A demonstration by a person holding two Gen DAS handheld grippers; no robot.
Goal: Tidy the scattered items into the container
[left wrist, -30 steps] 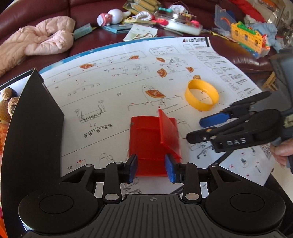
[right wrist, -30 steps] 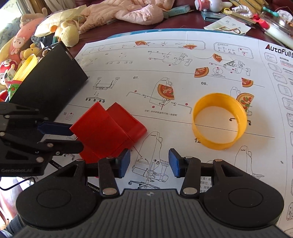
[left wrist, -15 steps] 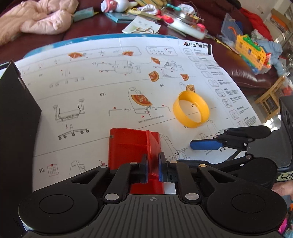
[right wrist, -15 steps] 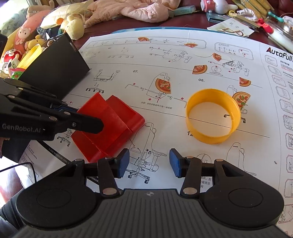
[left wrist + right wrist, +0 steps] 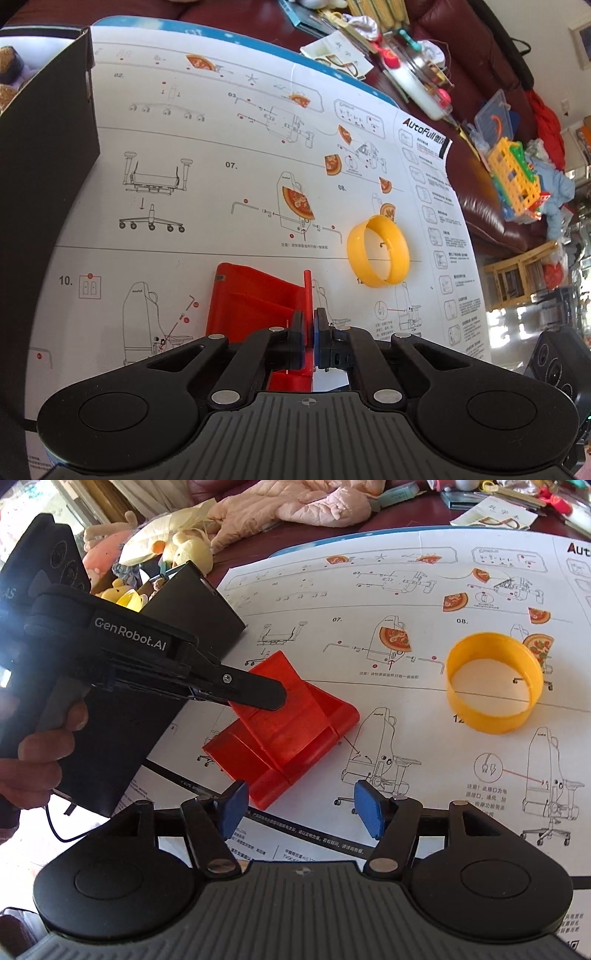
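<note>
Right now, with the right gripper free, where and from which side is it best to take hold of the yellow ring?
Probably by its thin wall. The yellow ring lies flat on the instruction sheet, open side up, with nothing inside. Bring the right gripper, whose jaws are opening with nothing between them, down from above at the near rim, one finger inside and one outside, and pinch the wall.

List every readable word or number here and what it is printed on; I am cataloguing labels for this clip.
"AutoFull": header of the paper sheet.
"02.", "03.", "07.", "08.", "10.": step numbers on that sheet.
"GenRobot.AI": side of the left tongs.
"AS": partly cut off, on the same tool's body.
Chinese small print on the sheet: too small to read.
</note>
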